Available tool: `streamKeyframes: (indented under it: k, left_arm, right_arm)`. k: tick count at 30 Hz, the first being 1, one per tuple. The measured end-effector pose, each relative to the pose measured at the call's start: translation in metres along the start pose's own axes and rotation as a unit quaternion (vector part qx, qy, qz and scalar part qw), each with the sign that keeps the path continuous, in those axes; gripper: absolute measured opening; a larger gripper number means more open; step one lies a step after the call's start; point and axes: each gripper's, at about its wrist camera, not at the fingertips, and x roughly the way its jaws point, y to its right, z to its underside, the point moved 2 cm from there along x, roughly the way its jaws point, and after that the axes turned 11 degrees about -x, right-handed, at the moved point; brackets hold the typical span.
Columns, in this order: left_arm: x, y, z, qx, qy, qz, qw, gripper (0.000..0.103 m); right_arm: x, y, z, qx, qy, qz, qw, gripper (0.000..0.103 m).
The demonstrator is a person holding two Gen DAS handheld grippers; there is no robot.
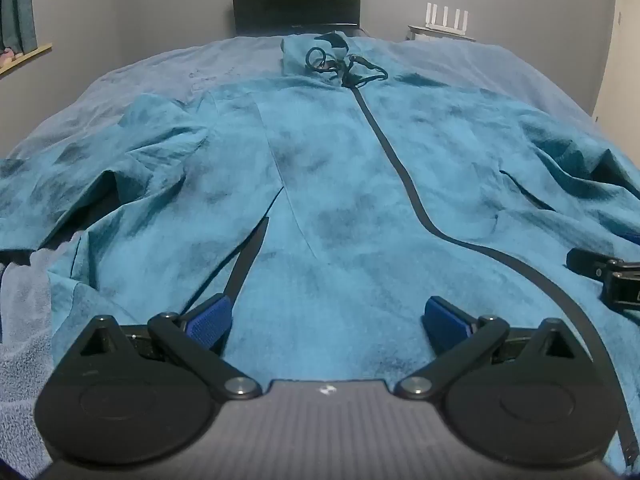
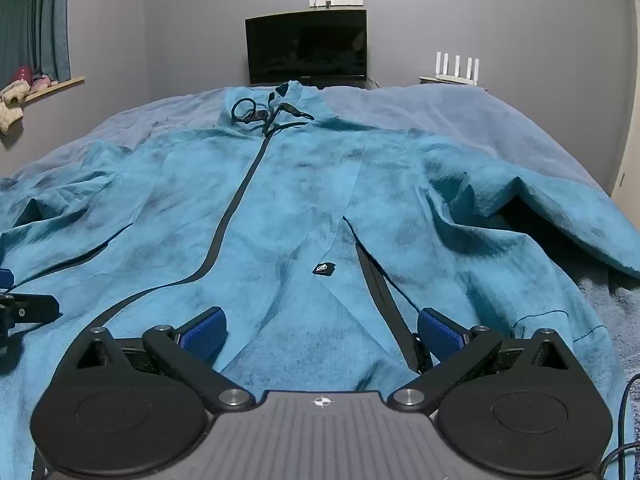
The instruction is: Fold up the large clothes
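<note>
A large teal zip-up hooded jacket (image 1: pixel 340 168) lies front up on the bed, hood at the far end, sleeves spread to both sides; it also shows in the right wrist view (image 2: pixel 312 200). A black zipper (image 1: pixel 400 172) runs down its middle. My left gripper (image 1: pixel 326 318) is open, low over the hem left of the zipper, holding nothing. My right gripper (image 2: pixel 322 330) is open over the hem right of the zipper, by a black pocket zip (image 2: pixel 380 288), holding nothing. Each gripper shows at the edge of the other's view.
The bed has a grey-blue cover (image 1: pixel 152 76). A dark monitor (image 2: pixel 306 46) and a white router (image 2: pixel 456 66) stand beyond the far end of the bed. A windowsill with curtains (image 2: pixel 36 20) is on the left. Black drawcords (image 1: pixel 340 64) lie on the hood.
</note>
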Motion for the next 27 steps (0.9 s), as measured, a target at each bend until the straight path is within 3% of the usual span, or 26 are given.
streamKeyframes:
  k: [27]
  left_arm:
    - [-0.0021, -0.0004, 0.0031, -0.004, -0.001, 0.006, 1.0000, 0.103]
  right_arm:
    - [0.0016, 0.0006, 0.0011, 0.002, -0.004, -0.002, 1.000, 0.103]
